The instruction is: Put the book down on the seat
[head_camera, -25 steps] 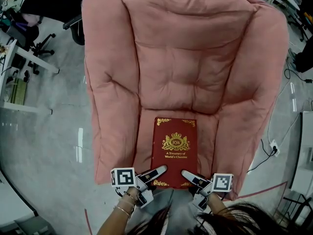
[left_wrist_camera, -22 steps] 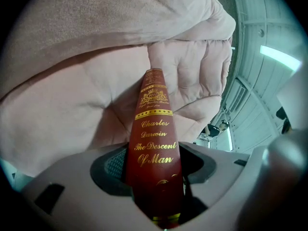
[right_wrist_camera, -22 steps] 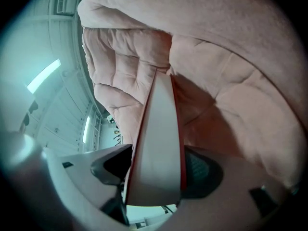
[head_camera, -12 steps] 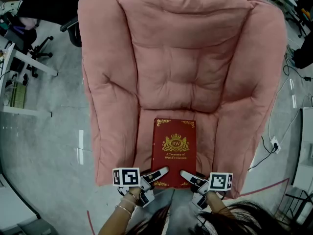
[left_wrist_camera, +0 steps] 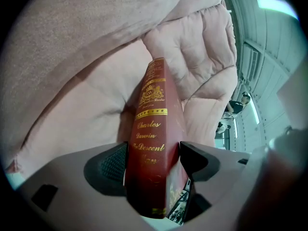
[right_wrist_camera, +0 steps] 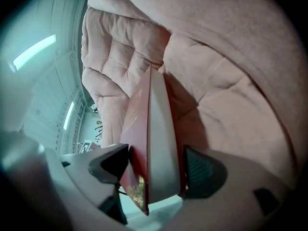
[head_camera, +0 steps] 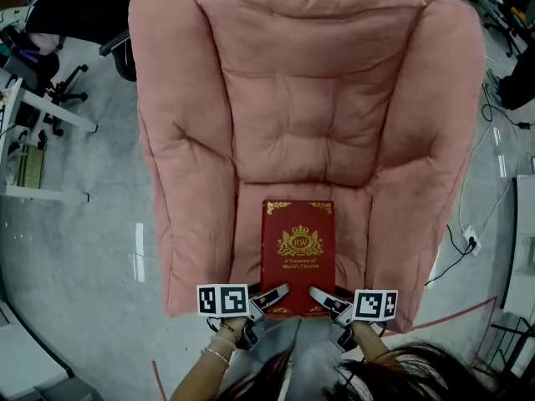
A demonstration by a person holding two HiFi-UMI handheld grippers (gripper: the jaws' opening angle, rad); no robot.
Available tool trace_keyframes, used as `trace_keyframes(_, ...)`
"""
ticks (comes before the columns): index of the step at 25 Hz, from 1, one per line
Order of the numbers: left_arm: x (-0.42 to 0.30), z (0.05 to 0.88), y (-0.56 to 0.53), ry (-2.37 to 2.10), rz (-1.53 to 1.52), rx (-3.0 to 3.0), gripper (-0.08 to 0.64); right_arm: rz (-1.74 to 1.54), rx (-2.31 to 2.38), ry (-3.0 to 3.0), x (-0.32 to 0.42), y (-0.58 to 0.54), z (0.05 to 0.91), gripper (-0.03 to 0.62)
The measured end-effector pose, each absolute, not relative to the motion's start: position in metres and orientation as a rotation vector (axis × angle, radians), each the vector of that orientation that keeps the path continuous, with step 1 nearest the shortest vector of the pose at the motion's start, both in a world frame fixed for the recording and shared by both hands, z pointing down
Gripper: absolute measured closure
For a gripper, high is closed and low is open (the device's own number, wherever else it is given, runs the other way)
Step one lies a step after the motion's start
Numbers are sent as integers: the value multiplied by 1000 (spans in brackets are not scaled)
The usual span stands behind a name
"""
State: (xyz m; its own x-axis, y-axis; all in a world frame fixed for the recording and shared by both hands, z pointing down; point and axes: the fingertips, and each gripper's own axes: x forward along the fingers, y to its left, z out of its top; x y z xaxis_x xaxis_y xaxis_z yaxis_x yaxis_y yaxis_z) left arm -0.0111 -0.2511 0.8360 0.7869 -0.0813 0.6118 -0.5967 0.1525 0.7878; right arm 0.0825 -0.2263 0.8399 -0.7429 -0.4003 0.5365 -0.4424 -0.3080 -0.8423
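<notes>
A dark red book [head_camera: 299, 253] with gold print lies flat on the seat [head_camera: 247, 241] of a big pink padded armchair [head_camera: 301, 98], its near edge at the seat's front. My left gripper [head_camera: 269, 295] straddles the book's near left corner, and my right gripper [head_camera: 322, 297] straddles the near right one. In the left gripper view the book's spine [left_wrist_camera: 151, 143] stands between the jaws of the left gripper [left_wrist_camera: 154, 158], which have just been opening. The page edge [right_wrist_camera: 159, 143] fills the gap of my right gripper [right_wrist_camera: 156, 165]; its jaws have also just been opening. Both pairs of pads sit close beside the covers without pressing.
The armrests rise high on both sides of the seat. Desks and an office chair [head_camera: 50, 98] stand at the left on the grey floor. At the right, a cable runs to a power strip [head_camera: 468, 245], beside a red floor line [head_camera: 451, 316].
Both grippers have sunk a little and rolled, so their marker cubes now face up more squarely. Their jaws have spread around the book, which rests in the same place on the seat.
</notes>
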Motion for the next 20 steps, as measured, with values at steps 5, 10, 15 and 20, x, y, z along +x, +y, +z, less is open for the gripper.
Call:
trace_keyframes(5,-18,838,-245,-601,381,1356,236,2209,1131,-1811,86,-221,847,249)
trace_keyframes(10,-26,838,-234,-587,375,1335,236,2114,1122,-1768,91,-207,860,247)
trace_keyframes(15,-31,838,-227,-578,371,1319,236,2123,1139,-1751,94,-202,864,247)
trace_keyframes(20,-29,833,-221,-550,376,1325,236,2133,1185,-1704,94,-199,865,242)
